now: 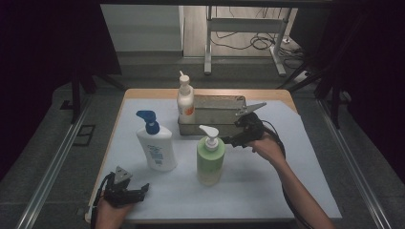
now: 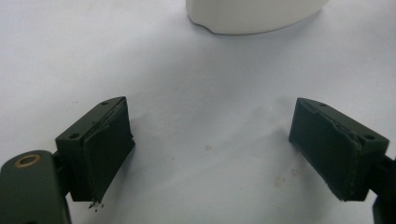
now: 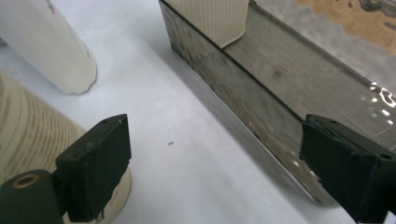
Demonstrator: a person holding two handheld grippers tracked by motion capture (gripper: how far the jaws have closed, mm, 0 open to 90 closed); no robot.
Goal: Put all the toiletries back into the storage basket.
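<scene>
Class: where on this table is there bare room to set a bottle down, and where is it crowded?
Free: the sheet right of the green pump bottle, and the metal tray right of the orange-labelled bottle. Crowded: between the blue-pump bottle, green bottle and tray, near the right hand-held gripper.

We see the high view dim, its edges nearly black, with the pale table (image 1: 286,157) the brightest patch. Both gripper views are brighter, lit softly from above, with faint shadows under the jaws. We catch glare on the metal tray (image 3: 380,95), and near surfaces blur slightly
</scene>
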